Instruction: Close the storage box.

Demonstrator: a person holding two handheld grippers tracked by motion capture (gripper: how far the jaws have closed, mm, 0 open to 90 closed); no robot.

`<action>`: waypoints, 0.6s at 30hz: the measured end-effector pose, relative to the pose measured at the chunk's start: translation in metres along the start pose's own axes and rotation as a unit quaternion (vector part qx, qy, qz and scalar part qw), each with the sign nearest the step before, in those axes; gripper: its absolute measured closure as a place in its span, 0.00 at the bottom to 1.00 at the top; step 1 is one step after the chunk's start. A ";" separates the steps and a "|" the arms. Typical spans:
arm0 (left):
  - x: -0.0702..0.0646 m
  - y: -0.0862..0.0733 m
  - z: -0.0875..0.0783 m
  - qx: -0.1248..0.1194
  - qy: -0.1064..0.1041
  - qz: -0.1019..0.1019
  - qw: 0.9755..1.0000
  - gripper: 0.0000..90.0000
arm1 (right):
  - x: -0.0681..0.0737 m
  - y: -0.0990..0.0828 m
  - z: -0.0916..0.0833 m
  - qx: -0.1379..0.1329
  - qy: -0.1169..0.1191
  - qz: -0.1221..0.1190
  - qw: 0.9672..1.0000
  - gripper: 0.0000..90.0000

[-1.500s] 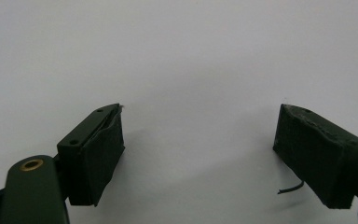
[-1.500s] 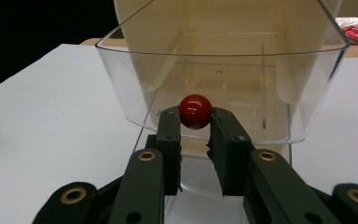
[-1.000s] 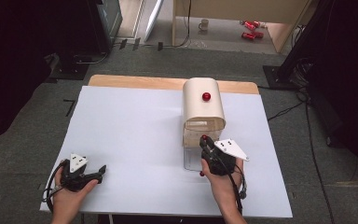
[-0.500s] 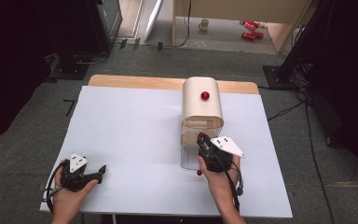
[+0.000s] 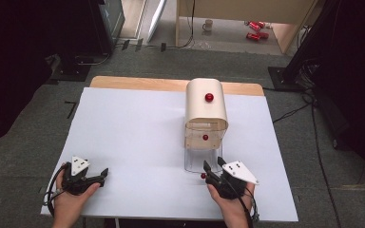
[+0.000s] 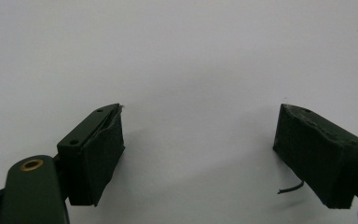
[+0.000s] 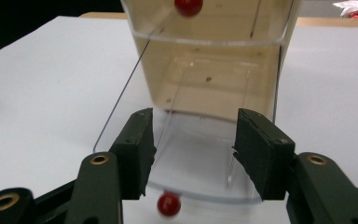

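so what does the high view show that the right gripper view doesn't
High view alone: the left gripper in its hand at the near left, the cream rounded top of the box with a red knob, and the floor beyond. Right gripper view alone: the bare wooden inside of the box behind the clear panel. Both: the white table, the clear plastic door lying open with its red knob, and the right gripper, open.
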State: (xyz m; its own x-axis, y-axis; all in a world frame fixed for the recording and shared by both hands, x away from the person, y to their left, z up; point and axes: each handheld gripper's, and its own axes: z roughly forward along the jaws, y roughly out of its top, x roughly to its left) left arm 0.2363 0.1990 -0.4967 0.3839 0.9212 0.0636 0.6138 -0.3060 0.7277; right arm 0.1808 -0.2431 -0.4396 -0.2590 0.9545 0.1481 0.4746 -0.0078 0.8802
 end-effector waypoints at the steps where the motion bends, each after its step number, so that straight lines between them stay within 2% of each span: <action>1: 0.000 0.000 0.000 0.001 0.000 0.000 1.000 0.18 | 0.000 0.000 0.000 0.000 0.000 0.000 1.000 0.53; 3: 0.000 0.000 0.000 0.002 -0.002 -0.002 1.000 0.18 | 0.000 -0.011 -0.009 0.004 0.004 -0.001 1.000 0.52; 10: 0.000 0.000 0.000 0.002 0.001 0.001 1.000 0.15 | -0.001 -0.031 -0.020 0.021 0.007 0.006 1.000 0.53; 18: -0.001 0.000 0.001 0.003 -0.005 0.006 1.000 0.09 | 0.001 -0.045 -0.017 0.041 0.005 0.005 0.999 0.57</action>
State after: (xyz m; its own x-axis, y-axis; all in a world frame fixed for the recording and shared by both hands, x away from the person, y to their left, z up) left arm 0.2367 0.1980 -0.4968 0.3976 0.9152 0.0656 0.6127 -0.3181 0.7235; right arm 0.1443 -0.2466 -0.4716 -0.2621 0.9514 0.1619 0.5452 0.0075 0.8383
